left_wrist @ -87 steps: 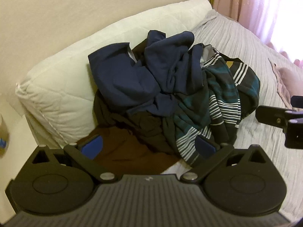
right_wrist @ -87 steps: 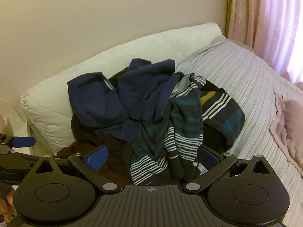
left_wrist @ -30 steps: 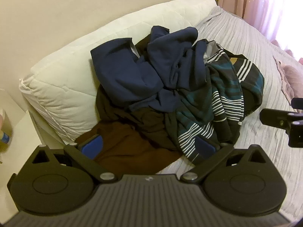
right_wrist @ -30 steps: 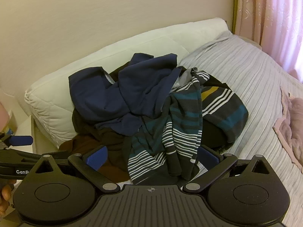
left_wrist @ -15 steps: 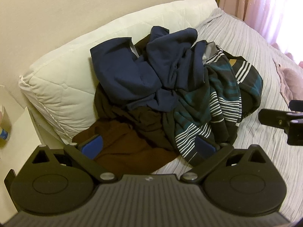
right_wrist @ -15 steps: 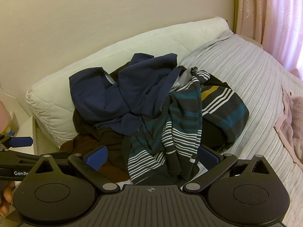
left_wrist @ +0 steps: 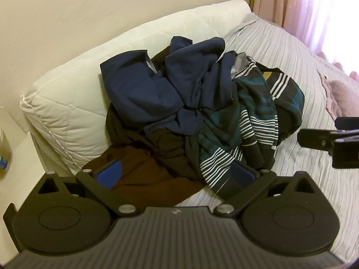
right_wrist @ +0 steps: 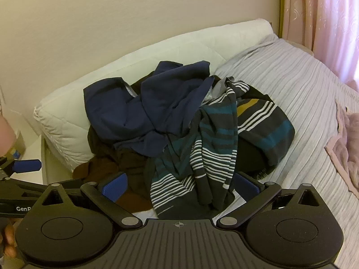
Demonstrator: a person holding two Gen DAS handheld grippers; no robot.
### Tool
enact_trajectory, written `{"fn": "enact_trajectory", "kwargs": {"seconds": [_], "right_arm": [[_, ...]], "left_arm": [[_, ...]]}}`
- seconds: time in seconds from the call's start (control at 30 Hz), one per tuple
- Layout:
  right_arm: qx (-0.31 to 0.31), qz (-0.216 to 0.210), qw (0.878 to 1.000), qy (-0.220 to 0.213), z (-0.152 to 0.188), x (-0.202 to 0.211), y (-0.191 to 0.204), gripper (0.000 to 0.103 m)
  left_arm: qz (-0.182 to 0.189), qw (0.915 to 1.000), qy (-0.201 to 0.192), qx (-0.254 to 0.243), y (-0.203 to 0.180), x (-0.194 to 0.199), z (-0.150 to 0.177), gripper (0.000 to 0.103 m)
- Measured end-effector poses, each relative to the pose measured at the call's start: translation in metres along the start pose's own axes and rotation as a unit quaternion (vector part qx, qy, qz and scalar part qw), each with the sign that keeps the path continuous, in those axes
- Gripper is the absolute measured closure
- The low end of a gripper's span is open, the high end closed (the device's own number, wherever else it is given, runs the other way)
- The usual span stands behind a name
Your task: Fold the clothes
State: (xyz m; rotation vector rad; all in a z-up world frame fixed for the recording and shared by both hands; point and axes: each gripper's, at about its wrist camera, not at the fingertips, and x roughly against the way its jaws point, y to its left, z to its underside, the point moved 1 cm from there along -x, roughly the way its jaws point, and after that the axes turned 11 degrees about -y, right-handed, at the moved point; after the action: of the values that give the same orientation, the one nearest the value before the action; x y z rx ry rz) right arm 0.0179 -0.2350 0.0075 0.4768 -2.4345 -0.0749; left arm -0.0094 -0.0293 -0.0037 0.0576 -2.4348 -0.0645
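A heap of clothes lies on the bed against the pillow. A navy garment [left_wrist: 161, 89] [right_wrist: 139, 109] is on top. A teal, black and white striped sweater [left_wrist: 242, 130] [right_wrist: 202, 154] drapes down the near right side. A brown garment [left_wrist: 143, 174] [right_wrist: 98, 168] spreads at the near left, under the others. My left gripper [left_wrist: 176, 174] is open and empty, just short of the brown garment's near edge. My right gripper [right_wrist: 179, 186] is open and empty, with the striped sweater's hem between its blue pads, not touching.
A white quilted pillow [left_wrist: 67, 103] [right_wrist: 67, 112] lies along the cream wall. The grey ribbed bedspread [left_wrist: 280, 56] [right_wrist: 291, 85] stretches to the right. A pink cloth [left_wrist: 336, 94] [right_wrist: 345, 134] lies at the right edge. Pink curtains [right_wrist: 325, 11] hang at the far right. A white bedside surface [left_wrist: 18, 157] is at the left.
Both grippers have drifted slightly; the views shifted a little. The pile has not moved, and both grippers stay open.
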Motion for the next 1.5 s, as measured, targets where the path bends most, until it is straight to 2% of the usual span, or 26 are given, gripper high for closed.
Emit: {"fn": "enact_trajectory", "kwargs": {"seconds": [0.27,0.57,0.73,0.87,1.0,1.07,1.17,1.27,1.4,1.43,1.5], "right_arm": [[0.005,-0.009,1.000,0.001,0.005,0.007,-0.011,0.000],[0.031,-0.031,0.999,-0.008,-0.014,-0.014,-0.009,0.000],[0.050,-0.026,0.998,-0.017,-0.039,-0.050,-0.003,0.000],[0.065,-0.023,0.998,-0.011,-0.063,-0.093,0.011,0.000],[0.157,-0.029,0.987,-0.013,-0.090,-0.153,0.033,0.000],[0.215,-0.031,0.976,-0.015,-0.102,-0.182,0.043,0.000],[0.321,-0.041,0.946,-0.015,-0.118,-0.231,0.052,0.000],[0.433,-0.055,0.900,-0.001,-0.119,-0.275,0.054,0.001],[0.541,-0.086,0.837,0.019,-0.112,-0.328,0.055,0.002],[0.563,-0.093,0.821,0.026,-0.109,-0.341,0.055,0.012],[0.601,-0.104,0.792,0.046,-0.101,-0.368,0.055,0.025]], "left_arm": [[0.009,0.9999,-0.014,-0.001,-0.014,0.008,0.006,0.004],[-0.013,0.9993,0.015,-0.030,-0.006,0.005,0.002,0.003],[-0.021,0.9967,0.012,-0.077,0.019,-0.022,-0.013,0.003],[-0.020,0.9920,-0.009,-0.124,0.034,-0.059,-0.035,0.003],[0.000,0.9835,-0.046,-0.175,0.041,-0.096,-0.061,0.003],[0.012,0.9781,-0.062,-0.198,0.043,-0.115,-0.071,0.003],[0.035,0.9709,-0.078,-0.224,0.041,-0.146,-0.089,0.003],[0.056,0.9646,-0.083,-0.244,0.034,-0.174,-0.101,0.003],[0.073,0.9520,-0.099,-0.280,0.022,-0.208,-0.113,0.003],[0.074,0.9487,-0.103,-0.290,0.019,-0.215,-0.114,0.003],[0.073,0.9440,-0.107,-0.304,0.015,-0.227,-0.115,0.003]]}}
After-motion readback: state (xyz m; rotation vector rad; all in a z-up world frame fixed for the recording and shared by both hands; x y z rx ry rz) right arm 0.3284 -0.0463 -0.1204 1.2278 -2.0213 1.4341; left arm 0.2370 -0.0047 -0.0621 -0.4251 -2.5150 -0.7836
